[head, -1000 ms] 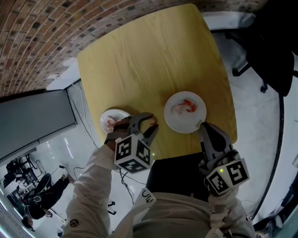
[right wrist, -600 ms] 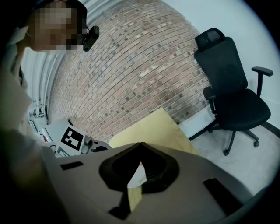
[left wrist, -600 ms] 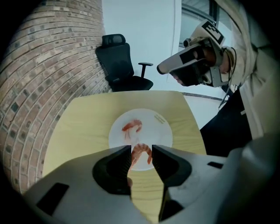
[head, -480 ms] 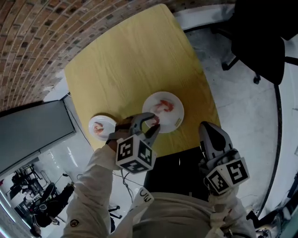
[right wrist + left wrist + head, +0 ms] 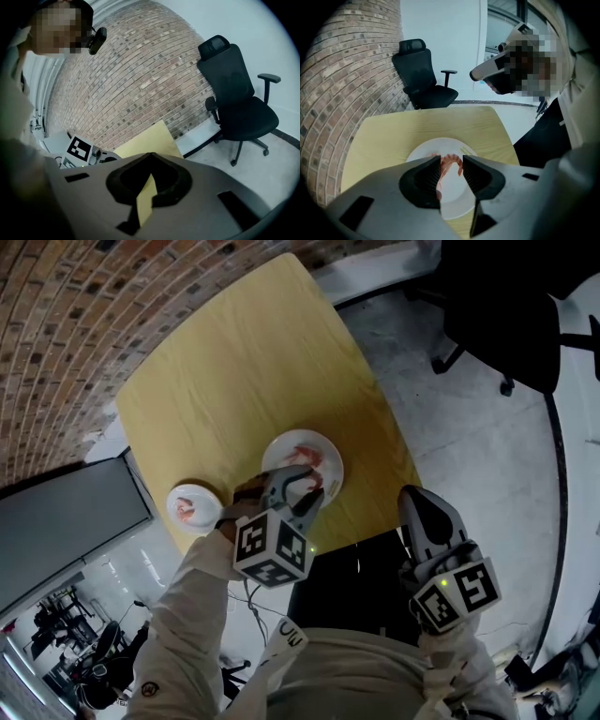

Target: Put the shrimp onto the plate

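Note:
A white plate [image 5: 323,448] sits near the front edge of the yellow table [image 5: 225,371], with shrimp [image 5: 305,457] lying on it. My left gripper [image 5: 306,487] hangs over the plate's near rim, shut on a pink shrimp [image 5: 452,160]. In the left gripper view the plate [image 5: 423,151] lies just beyond the left gripper [image 5: 451,162]. A small white dish [image 5: 192,505] at the table's left corner holds more shrimp [image 5: 187,511]. My right gripper [image 5: 418,503] is off the table's near right corner. The right gripper [image 5: 149,157] has its jaws closed, holding nothing.
A black office chair [image 5: 511,306] stands on the grey floor beyond the table's right side, and the office chair [image 5: 423,77] also shows past the far edge. A brick wall [image 5: 66,315] runs behind. A grey panel [image 5: 66,512] stands left of the table.
My left gripper has carried the shrimp from between the small dish and the plate to over the plate's near rim. The right gripper has stayed put.

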The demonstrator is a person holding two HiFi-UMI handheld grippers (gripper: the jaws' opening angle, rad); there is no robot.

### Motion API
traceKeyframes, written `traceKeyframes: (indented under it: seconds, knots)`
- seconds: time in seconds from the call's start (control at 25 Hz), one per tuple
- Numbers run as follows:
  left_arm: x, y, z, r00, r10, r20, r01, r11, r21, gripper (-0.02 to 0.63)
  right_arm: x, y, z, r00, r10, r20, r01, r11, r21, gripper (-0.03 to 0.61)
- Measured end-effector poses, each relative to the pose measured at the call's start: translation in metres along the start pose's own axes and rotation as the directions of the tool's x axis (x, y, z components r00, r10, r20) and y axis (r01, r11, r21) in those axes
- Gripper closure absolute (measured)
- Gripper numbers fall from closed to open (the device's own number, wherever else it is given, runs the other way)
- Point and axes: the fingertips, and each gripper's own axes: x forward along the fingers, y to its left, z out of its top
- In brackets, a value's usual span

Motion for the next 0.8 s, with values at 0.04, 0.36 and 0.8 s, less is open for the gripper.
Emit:
traceKeyframes:
  seconds: [0.04, 0.36, 0.8]
  knots:
    - [0.002, -0.001, 0.003, 1.0, -0.006, 0.008, 0.006, 1.0, 0.0, 0.463, -0.002, -0.003, 0.001, 1.0, -0.004, 0.003, 0.004, 1.0, 0.002, 0.554]
    - [0.017, -0.003, 0.009, 0.999, -0.024, 0.024, 0.023, 1.0, 0.014, 0.463, -0.011, -0.021, -0.002, 0.999, -0.034, 0.004, 0.034, 0.999, 0.03, 0.554]
    - [0.024, -0.007, 0.013, 0.998, -0.046, 0.047, 0.047, 0.998, -0.028, 0.463, -0.009, -0.025, -0.002, 1.0, -0.031, 0.0, 0.031, 0.999, 0.031, 0.554]
